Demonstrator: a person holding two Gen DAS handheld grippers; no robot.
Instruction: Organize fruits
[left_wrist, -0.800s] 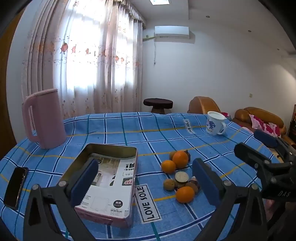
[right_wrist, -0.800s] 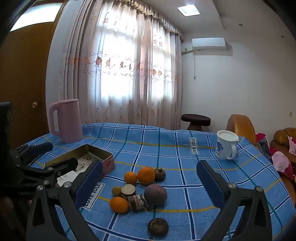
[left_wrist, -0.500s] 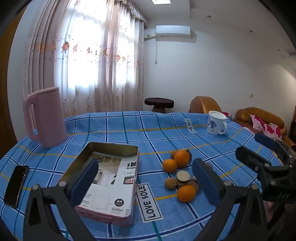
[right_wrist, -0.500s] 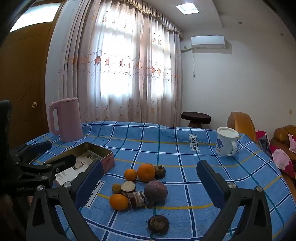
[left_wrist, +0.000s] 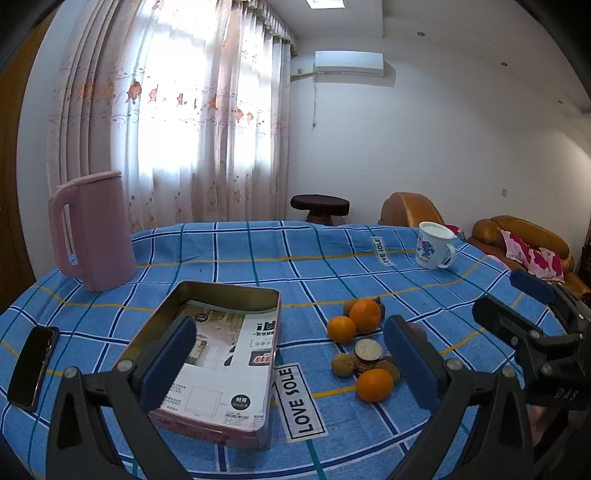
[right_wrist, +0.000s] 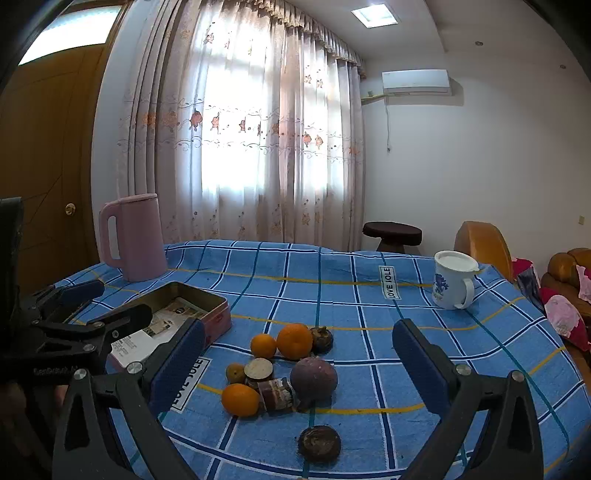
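Both grippers have drifted slightly back, the left gripper (left_wrist: 288, 365) and right gripper (right_wrist: 299, 373) hanging with jaws spread, empty, above the scattered orange fruits (right_wrist: 294, 340) beside the open pink rectangular tin (left_wrist: 273, 310), presumably their destination.

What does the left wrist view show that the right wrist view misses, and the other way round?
Only the left wrist view shows the black phone at the table's left edge and the full paper-lined inside of the tin box. Only the right wrist view shows the whole purple fruit, the dark fruit lying apart nearest the camera, and the wooden door. Both show three oranges, the pink kettle, the white mug, and the open left tongs and right tongs, holding nothing.
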